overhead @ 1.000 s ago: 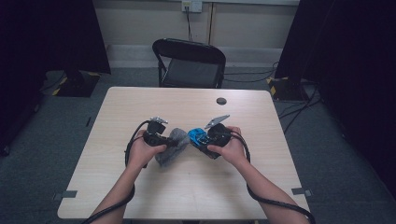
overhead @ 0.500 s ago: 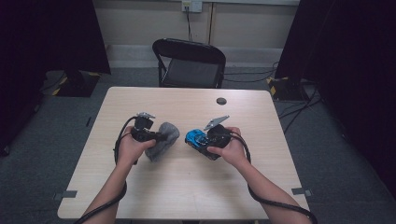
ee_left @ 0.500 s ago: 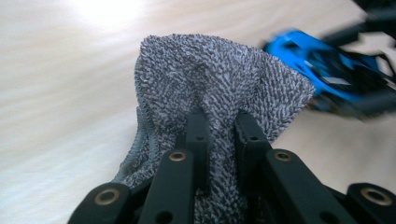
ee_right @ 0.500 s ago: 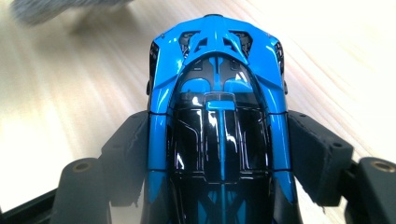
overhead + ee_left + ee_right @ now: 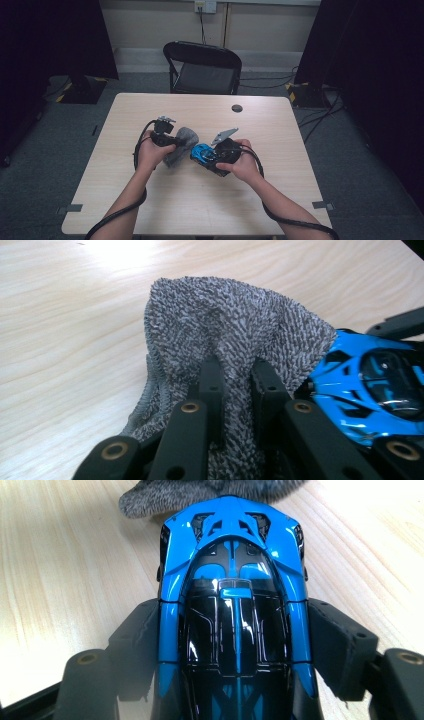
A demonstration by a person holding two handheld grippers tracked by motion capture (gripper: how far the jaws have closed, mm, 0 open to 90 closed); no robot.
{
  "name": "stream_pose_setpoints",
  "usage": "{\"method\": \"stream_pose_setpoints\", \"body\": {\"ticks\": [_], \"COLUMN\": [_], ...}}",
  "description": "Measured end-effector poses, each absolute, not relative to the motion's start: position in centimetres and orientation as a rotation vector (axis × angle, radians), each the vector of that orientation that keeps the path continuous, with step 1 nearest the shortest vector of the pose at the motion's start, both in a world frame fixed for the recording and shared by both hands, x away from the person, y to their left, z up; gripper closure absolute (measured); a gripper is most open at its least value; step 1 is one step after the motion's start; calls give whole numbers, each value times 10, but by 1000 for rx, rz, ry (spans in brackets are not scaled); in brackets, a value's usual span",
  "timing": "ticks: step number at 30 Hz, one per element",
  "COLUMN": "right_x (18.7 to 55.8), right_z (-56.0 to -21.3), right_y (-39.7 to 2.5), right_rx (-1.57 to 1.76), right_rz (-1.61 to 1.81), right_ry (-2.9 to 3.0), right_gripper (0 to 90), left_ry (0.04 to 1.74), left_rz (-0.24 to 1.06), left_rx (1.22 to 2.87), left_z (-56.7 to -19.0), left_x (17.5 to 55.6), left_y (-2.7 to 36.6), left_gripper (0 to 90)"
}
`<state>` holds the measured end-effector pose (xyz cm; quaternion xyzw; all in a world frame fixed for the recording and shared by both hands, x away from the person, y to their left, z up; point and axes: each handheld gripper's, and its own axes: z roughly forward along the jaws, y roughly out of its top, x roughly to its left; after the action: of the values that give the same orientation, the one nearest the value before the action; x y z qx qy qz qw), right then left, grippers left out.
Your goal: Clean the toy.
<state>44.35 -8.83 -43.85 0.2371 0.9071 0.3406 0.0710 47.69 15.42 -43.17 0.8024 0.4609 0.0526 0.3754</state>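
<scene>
A grey knitted cloth (image 5: 235, 335) is pinched between the jaws of my left gripper (image 5: 236, 390), which is shut on a fold of it. From above the cloth (image 5: 181, 145) hangs from that gripper (image 5: 176, 141) just left of the table's middle. A blue and black toy car (image 5: 232, 595) sits between the jaws of my right gripper (image 5: 235, 645), which is shut on its sides. The car (image 5: 202, 153) touches the cloth's edge, and its nose points at the cloth. The right gripper (image 5: 214, 158) is held just right of centre.
The light wooden table (image 5: 150, 210) has a small dark round disc (image 5: 237, 108) near its far edge. A black folding chair (image 5: 202, 67) stands behind the table. Cables trail from both grippers along the person's forearms.
My left gripper swung out to the left with the cloth half a second ago and has come back right, so the cloth now meets the car again. The right gripper has hardly moved.
</scene>
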Motion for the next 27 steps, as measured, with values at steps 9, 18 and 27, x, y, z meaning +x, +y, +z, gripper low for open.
{"method": "stream_pose_setpoints", "body": {"ticks": [9,18,27], "right_x": [443,442,445], "right_z": [-439,-437,-437], "right_y": [-89,-84,-86], "right_rx": [708,673,686], "right_rz": [1008,1007,999], "right_ry": [2731,2741,2737], "right_gripper": [282,282,282], "left_ry": [1151,1116,1103], "left_rz": [120,121,127], "left_rx": [2084,2116,2121], "left_z": [-433,-434,-432], "left_x": [477,479,478], "left_y": [150,147,149], "left_gripper": [787,787,787]}}
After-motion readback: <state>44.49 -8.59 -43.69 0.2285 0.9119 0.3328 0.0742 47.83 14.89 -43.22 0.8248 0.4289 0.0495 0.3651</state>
